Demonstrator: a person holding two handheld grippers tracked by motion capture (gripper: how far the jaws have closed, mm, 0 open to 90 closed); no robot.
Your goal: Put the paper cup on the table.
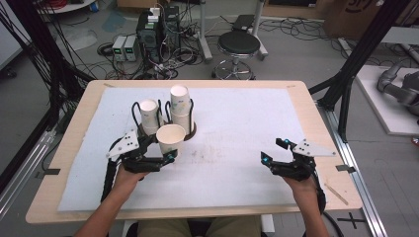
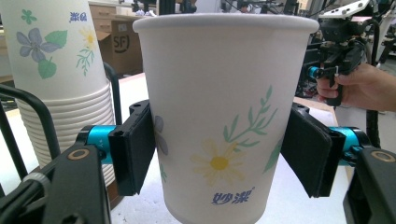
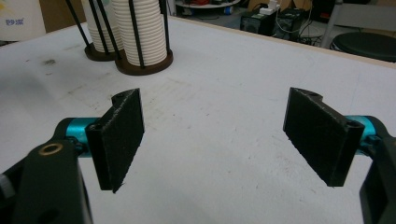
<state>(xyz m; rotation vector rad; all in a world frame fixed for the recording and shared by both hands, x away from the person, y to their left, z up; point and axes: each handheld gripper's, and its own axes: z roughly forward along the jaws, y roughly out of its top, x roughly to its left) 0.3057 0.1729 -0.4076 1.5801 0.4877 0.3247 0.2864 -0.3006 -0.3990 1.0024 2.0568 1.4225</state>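
Observation:
A white paper cup [image 1: 170,139] printed with flowers stands upright between the pads of my left gripper [image 1: 160,149], which is shut on it. In the left gripper view both black pads [image 2: 135,149] press the cup [image 2: 224,107] on its sides. Just behind it, two stacks of the same cups [image 1: 180,106] stand in black wire holders on round brown bases. My right gripper [image 1: 273,151] is over the white mat at the right, open with nothing between its fingers [image 3: 119,140].
A white mat [image 1: 237,123] covers the wooden table [image 1: 316,123]. The cup stacks [image 3: 140,32] are at the far left in the right gripper view. A stool [image 1: 239,45], cables and electronics are on the floor beyond the table.

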